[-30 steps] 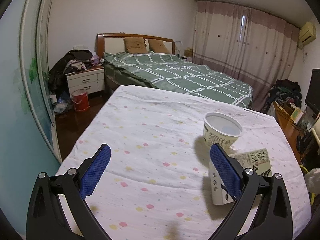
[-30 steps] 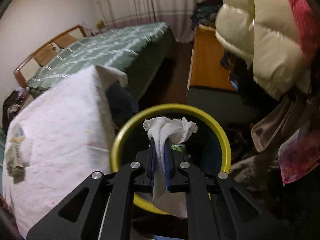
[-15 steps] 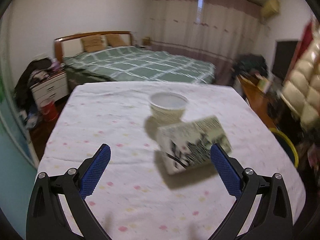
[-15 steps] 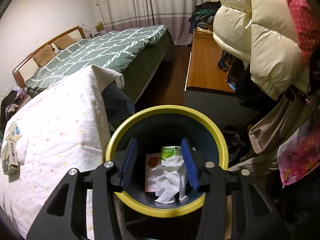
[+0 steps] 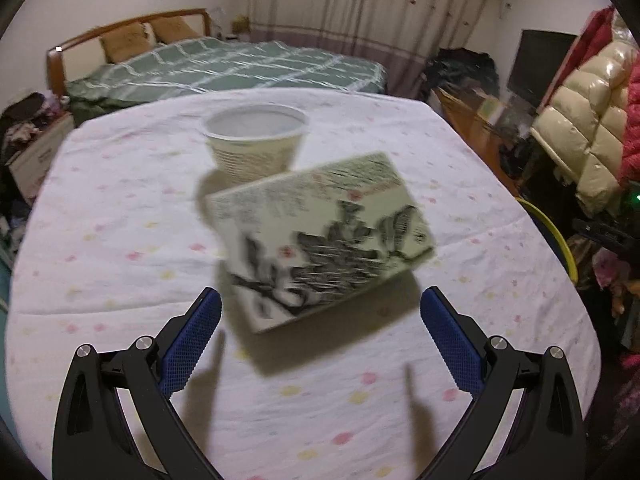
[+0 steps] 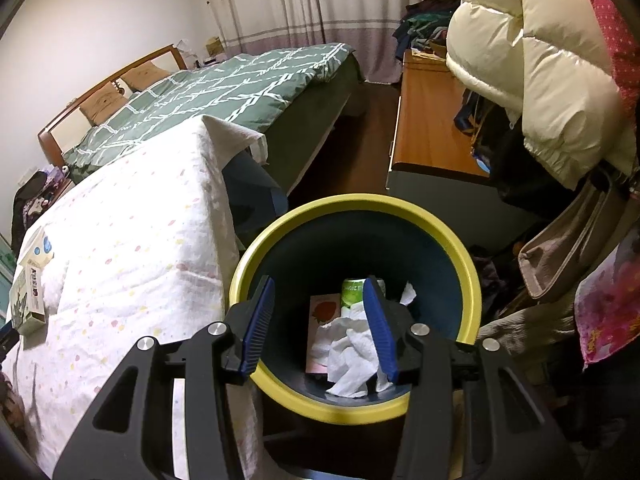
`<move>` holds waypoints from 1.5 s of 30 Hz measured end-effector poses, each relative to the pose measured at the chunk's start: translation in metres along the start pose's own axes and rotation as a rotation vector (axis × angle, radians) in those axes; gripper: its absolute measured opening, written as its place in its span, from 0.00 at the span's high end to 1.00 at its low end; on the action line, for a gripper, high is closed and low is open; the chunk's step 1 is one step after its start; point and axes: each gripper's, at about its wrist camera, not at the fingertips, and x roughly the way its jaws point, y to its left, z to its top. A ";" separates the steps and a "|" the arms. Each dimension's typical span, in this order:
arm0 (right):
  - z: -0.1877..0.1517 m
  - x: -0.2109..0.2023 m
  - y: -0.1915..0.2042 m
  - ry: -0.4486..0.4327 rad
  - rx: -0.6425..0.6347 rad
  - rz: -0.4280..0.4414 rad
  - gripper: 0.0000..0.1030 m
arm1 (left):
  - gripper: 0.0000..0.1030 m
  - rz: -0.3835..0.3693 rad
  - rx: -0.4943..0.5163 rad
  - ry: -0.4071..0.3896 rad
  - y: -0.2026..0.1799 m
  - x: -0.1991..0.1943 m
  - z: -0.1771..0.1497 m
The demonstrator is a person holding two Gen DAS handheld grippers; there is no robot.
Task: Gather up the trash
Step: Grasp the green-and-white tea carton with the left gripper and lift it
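In the left wrist view a printed cardboard box lies on the spotted tablecloth, with a white paper cup upright just behind it. My left gripper is open and empty, its blue pads wide apart just short of the box. In the right wrist view my right gripper is open and empty over a blue bin with a yellow rim. Crumpled white tissue, a green can and a pink card lie inside the bin. The box also shows at the far left.
The bin's yellow rim stands beside the table's right edge. A green-quilted bed is behind the table. A wooden cabinet and hanging puffy coats crowd the right. A nightstand with clothes is at the left.
My right gripper opened and the tissue dropped into the bin. My left gripper swung right and moved closer to the box, which now sits between its open pads' line.
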 end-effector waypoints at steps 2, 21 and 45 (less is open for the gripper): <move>-0.001 0.001 0.001 0.004 -0.001 0.003 0.57 | 0.05 -0.015 0.011 0.012 -0.011 0.003 -0.002; -0.006 -0.013 0.007 -0.027 -0.002 0.078 0.53 | 0.05 0.061 0.078 0.051 -0.090 -0.011 0.013; -0.010 -0.001 0.007 0.006 0.003 0.122 0.53 | 0.30 0.205 0.023 0.222 -0.086 0.070 0.041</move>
